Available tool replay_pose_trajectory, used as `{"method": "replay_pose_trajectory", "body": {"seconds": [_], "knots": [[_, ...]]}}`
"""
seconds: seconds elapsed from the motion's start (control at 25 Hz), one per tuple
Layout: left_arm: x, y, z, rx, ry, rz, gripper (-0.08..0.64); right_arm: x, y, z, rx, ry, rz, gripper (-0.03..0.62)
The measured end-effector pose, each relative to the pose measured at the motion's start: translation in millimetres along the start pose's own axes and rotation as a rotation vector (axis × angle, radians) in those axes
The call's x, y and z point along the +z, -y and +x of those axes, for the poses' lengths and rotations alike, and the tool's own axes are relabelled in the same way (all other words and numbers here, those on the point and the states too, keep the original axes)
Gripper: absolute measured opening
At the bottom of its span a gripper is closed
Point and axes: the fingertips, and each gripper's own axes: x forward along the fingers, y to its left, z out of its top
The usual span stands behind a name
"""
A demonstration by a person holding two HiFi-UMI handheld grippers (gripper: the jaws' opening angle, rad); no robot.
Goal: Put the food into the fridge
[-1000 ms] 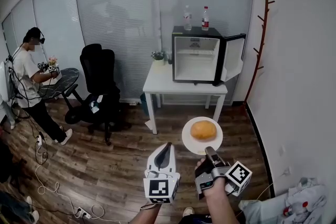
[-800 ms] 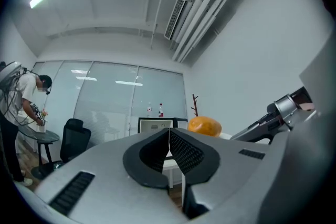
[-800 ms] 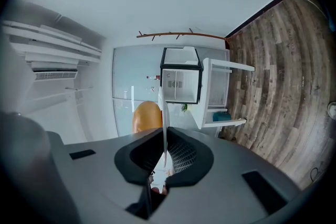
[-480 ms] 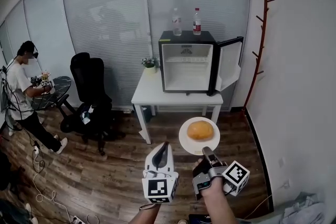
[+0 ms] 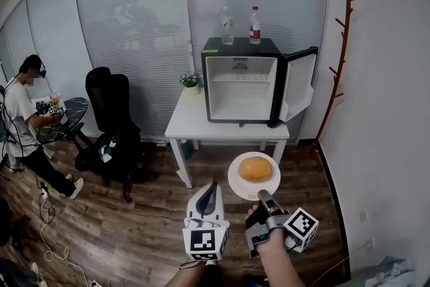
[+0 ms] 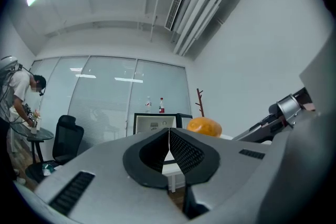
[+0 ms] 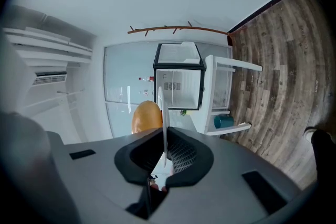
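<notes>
"So, where is the food?"

"On a plate. My right tool (image 5: 263, 196) is clamped on the near rim of the plate (image 5: 236, 179). The bun (image 5: 255, 169) sits loose on top. I hold it in the air over the floor (image 5: 134, 212), well apart from the fridge (image 5: 240, 94)."

"And your other tool?"

"My left tool (image 5: 213, 186) is closed tight with nothing in it. It hangs just beside the plate."

"What could go wrong?"

"I think the bun could roll off. I pinch only one edge, so the plate may tip if my hand tilts or bumps something. Then the bun lands on the floor."

"Anything else?"

"Yes. The fridge stands on the desk (image 5: 191, 121), and its door (image 5: 300, 80) hangs open on the right. The plate is wide. If I come in crooked, the rim could hit the door or the fridge wall and shake the bun off. I can't tell from here if the plate will fit inside."
</notes>
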Motion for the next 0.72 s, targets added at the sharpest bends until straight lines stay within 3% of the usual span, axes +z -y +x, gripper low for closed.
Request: {"method": "replay_pose_trajectory", "body": {"seconds": [0.72], "knots": [[-20.5, -139.3, 140.4, -0.036, 0.015, -0.034, 0.028, -16.8, -17.8, 193.1, 0.012, 0.053, -0.013, 0.038]]}}
